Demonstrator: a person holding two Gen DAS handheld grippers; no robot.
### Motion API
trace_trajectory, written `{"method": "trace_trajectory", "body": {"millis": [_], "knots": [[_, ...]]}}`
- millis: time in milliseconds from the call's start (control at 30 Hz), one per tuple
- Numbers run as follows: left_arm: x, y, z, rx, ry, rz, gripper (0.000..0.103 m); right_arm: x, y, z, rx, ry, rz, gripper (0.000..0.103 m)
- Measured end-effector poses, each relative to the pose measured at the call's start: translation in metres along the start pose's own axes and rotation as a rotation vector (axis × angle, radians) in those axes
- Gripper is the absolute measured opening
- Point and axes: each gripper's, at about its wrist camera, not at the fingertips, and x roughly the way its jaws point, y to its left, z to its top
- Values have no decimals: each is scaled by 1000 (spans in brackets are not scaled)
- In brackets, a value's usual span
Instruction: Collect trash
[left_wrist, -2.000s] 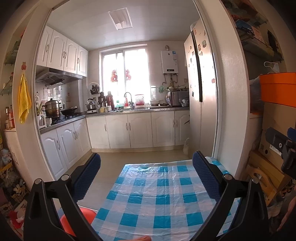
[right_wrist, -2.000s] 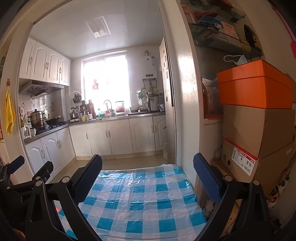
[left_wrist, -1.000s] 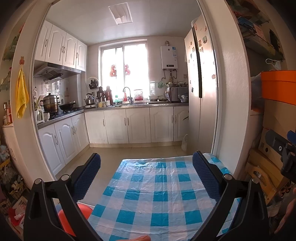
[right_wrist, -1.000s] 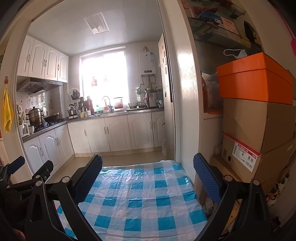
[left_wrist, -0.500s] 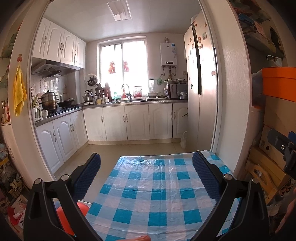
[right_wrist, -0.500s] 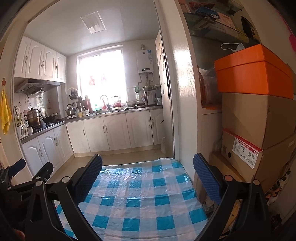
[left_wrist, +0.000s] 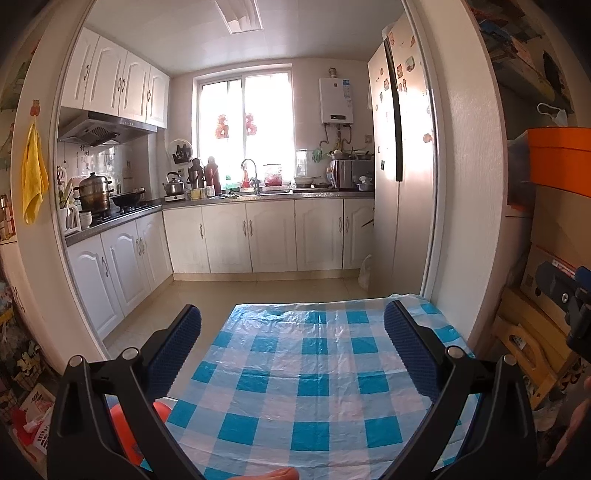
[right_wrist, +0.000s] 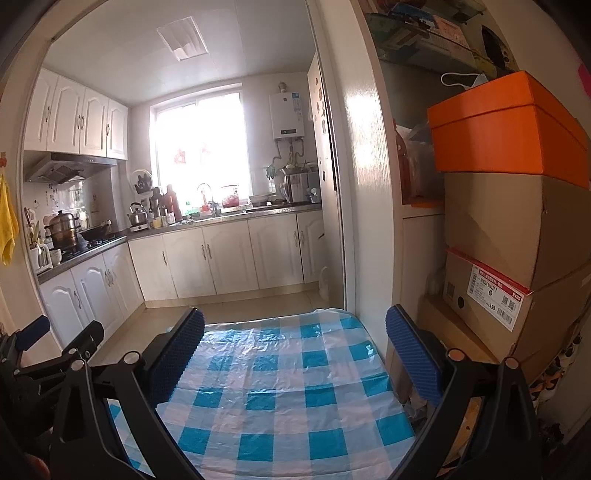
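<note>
A blue-and-white checked plastic sheet lies flat over the table, wrinkled and marked by straight fold creases, its far edge facing the kitchen doorway; the right wrist view shows the same sheet with its right edge near the door frame. Beyond it, a white plastic bag slumps on the kitchen floor at the foot of the fridge. Low to the left of the table, crumpled red and white scraps sit in a white slotted basket.

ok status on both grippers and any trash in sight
Left gripper open, empty. Right gripper open, empty. No trash visible on checked tablecloth. Nothing in the way.
</note>
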Motion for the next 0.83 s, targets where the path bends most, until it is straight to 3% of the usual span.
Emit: {"method": "trace_trajectory", "body": {"millis": [433,600,833], "knots": [[46,-2,-26,-28,107,-49,100,47,-7,-22,11,100,-2,98],[104,-11,-63,-68,297,-70,100,91,-12,-48,11,199,-23,98],[175,-22,-119,-67,473,11,99,180,-11,-115,-36,411,-60,97]]}}
